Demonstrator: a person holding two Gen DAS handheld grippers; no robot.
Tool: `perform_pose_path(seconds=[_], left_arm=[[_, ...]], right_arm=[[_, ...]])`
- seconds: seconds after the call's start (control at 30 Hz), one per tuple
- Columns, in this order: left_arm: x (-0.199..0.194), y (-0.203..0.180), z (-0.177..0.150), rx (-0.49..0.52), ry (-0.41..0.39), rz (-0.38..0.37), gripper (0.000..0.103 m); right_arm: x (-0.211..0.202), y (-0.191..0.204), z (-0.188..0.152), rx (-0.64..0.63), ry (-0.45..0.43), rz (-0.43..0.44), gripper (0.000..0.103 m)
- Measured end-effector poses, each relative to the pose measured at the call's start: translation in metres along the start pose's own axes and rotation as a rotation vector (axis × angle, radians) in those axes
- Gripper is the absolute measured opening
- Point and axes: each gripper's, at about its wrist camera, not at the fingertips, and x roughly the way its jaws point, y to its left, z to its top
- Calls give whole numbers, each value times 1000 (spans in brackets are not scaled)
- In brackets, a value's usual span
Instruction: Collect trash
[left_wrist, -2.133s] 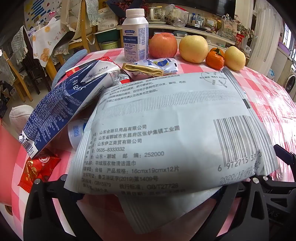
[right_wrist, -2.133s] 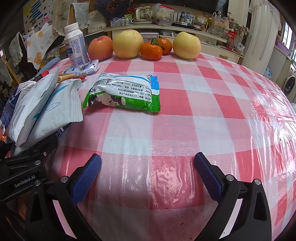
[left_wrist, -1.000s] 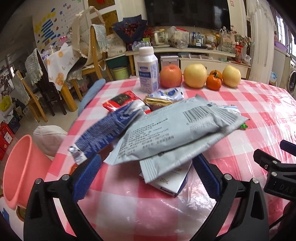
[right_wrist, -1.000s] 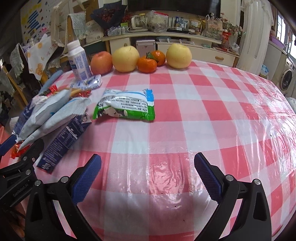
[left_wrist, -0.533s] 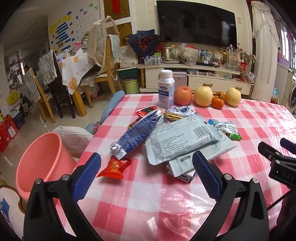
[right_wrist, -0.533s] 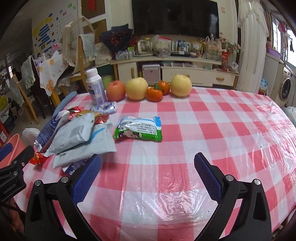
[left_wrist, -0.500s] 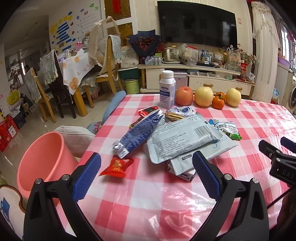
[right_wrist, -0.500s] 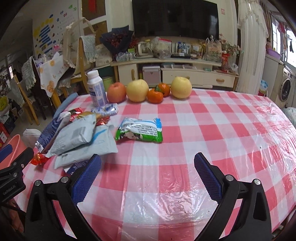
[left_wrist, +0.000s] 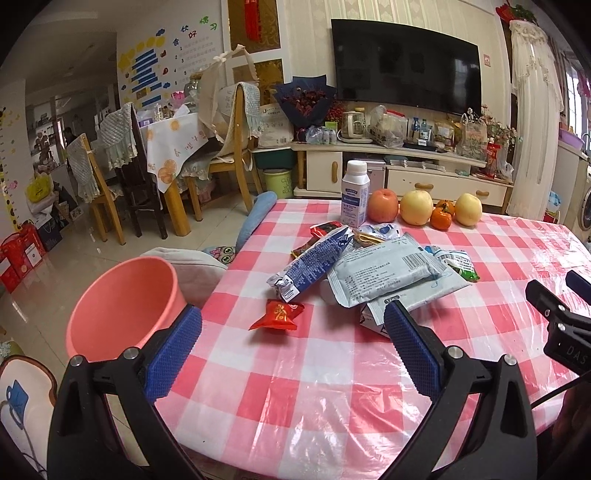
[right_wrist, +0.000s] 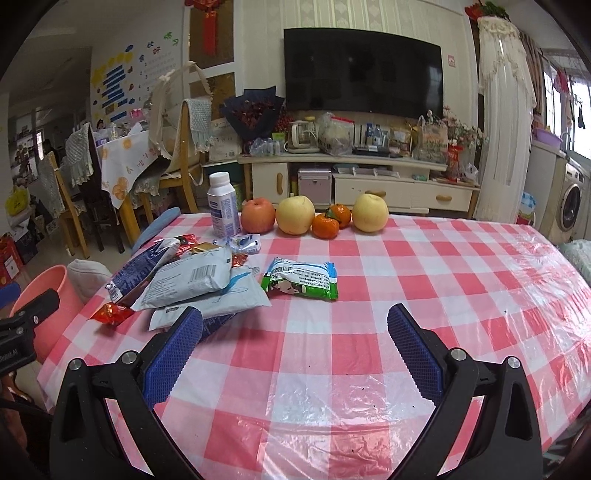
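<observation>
Both the left gripper (left_wrist: 291, 325) and right gripper (right_wrist: 293, 325) hang wide open and empty over the red-checked worktop (right_wrist: 406, 295); the heap of crinkly foil wrappers (left_wrist: 373, 273) sits near its left edge; light, limp, slippery; pinch a flat sealed edge.

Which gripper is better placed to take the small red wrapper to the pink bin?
Probably the left gripper: it is open, the red wrapper lies just ahead of it, and the pink bin stands at its left side.
</observation>
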Motion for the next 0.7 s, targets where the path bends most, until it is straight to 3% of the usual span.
perform_pose_path(seconds=[0.33,0.7], left_arm=[[-29,15,-1,-24,-40,13,100],[-48,20,0,-29,-74,36,100]], right_arm=[[-29,5,-5,-13,-94,23,99],[-48,0,-12,-15,-140,23,99]])
